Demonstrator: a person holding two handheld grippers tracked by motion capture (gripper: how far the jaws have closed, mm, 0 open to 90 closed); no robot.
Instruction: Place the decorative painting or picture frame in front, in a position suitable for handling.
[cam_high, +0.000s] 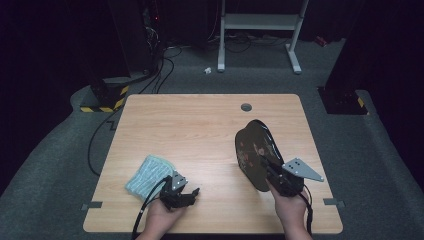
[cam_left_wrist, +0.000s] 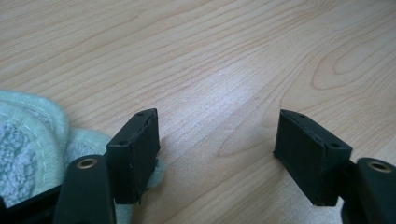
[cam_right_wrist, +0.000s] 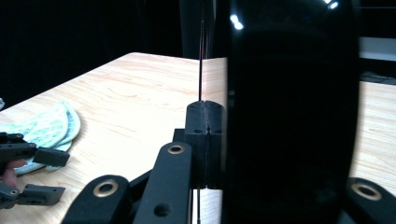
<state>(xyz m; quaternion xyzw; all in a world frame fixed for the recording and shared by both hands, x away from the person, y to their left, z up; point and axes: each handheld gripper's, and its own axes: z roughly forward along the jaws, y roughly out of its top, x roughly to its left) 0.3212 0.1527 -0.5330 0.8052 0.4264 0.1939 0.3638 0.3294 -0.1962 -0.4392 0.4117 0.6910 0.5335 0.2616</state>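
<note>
Jaws of the right gripper (cam_high: 265, 167) clamp the dark plate's (cam_high: 252, 147) rim, held upright; left gripper (cam_high: 192, 192) gapes empty beside the cloth (cam_high: 147, 175). Next, probably: grab cloth, wipe plate.

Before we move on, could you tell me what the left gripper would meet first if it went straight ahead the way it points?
Probably just the bare table: the left gripper is open and angled down at the wood, with the cloth off to its side.

In the right gripper view, the black plate (cam_right_wrist: 289, 116) hides the gripper's far jaw.
</note>
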